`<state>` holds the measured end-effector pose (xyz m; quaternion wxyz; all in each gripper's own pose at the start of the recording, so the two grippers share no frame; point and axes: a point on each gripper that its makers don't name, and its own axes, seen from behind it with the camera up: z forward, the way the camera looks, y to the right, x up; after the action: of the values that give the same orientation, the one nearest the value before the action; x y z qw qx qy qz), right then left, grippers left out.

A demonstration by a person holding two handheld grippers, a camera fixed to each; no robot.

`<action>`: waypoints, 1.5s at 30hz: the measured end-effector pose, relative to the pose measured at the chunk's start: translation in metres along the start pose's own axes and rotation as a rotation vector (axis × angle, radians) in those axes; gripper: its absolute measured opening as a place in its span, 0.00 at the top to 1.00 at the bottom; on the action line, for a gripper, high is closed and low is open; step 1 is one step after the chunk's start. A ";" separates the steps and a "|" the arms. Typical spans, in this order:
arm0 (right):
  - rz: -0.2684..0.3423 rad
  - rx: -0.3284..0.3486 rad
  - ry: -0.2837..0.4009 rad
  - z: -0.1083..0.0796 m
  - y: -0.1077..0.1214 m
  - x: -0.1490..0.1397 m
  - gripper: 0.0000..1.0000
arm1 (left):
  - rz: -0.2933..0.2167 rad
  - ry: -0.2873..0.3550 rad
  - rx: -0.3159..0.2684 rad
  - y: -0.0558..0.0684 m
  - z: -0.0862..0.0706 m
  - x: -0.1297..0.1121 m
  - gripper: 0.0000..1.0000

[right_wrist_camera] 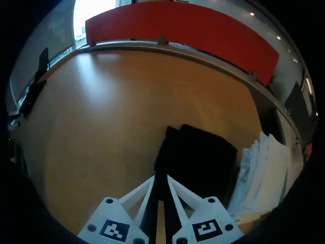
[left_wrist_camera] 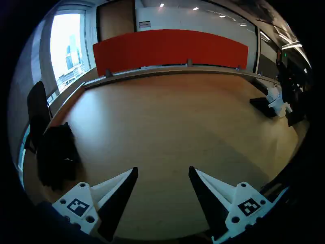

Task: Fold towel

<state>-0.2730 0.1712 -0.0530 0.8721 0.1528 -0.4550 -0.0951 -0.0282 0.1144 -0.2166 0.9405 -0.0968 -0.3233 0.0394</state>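
in the left gripper view, the left tool (left_wrist_camera: 163, 168) is held released above the table (left_wrist_camera: 162, 122). its two white, wedge-shaped fingers are spread wide, and bare wood is seen between their dark inner faces. a square black-and-white marker is carried on each finger base. the table top is smooth, pale-brown wood with a soft sheen, and it is closed off at the far edge by a long, matte red panel (left_wrist_camera: 170, 46). a bright window (left_wrist_camera: 67, 49) is seen at the far left, with a dark chair (left_wrist_camera: 37, 105) below it. a soft, lumpy black heap (left_wrist_camera: 57, 156) is seen at the table's left edge; what it is cannot be told.

in the right gripper view, the right tool (right_wrist_camera: 161, 177) is drawn almost closed, with only a thin slit of wood left between the fingers. its tips are set at the near edge of the towel (right_wrist_camera: 199, 158). whether that edge is pinched cannot be told. the towel is black, flat and roughly rectangular with rounded corners, and it lies on the table (right_wrist_camera: 101, 122) directly ahead of the tool. just beside it, on the right, a white stack (right_wrist_camera: 266, 175) of thin layers is seen, its edges fanned and ribbed. the red panel (right_wrist_camera: 183, 24) is curved across the top.
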 end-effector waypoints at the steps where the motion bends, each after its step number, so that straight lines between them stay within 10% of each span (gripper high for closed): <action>1: 0.003 0.003 -0.004 0.002 -0.002 -0.002 0.92 | 0.001 0.000 0.000 0.000 0.000 0.000 0.07; 24: 0.054 0.051 -0.001 0.013 -0.018 -0.014 0.66 | 0.012 -0.005 -0.002 0.000 0.001 0.002 0.07; 32: 0.099 0.039 0.088 -0.010 -0.014 0.004 0.00 | 0.006 -0.004 -0.004 0.000 0.003 0.003 0.07; 45: 0.193 -0.078 0.135 -0.026 0.033 0.003 0.00 | 0.009 -0.002 -0.013 0.004 0.004 0.004 0.07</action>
<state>-0.2490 0.2058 -0.0532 0.9112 0.0805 -0.4037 -0.0179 -0.0273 0.1197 -0.2117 0.9393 -0.1045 -0.3240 0.0418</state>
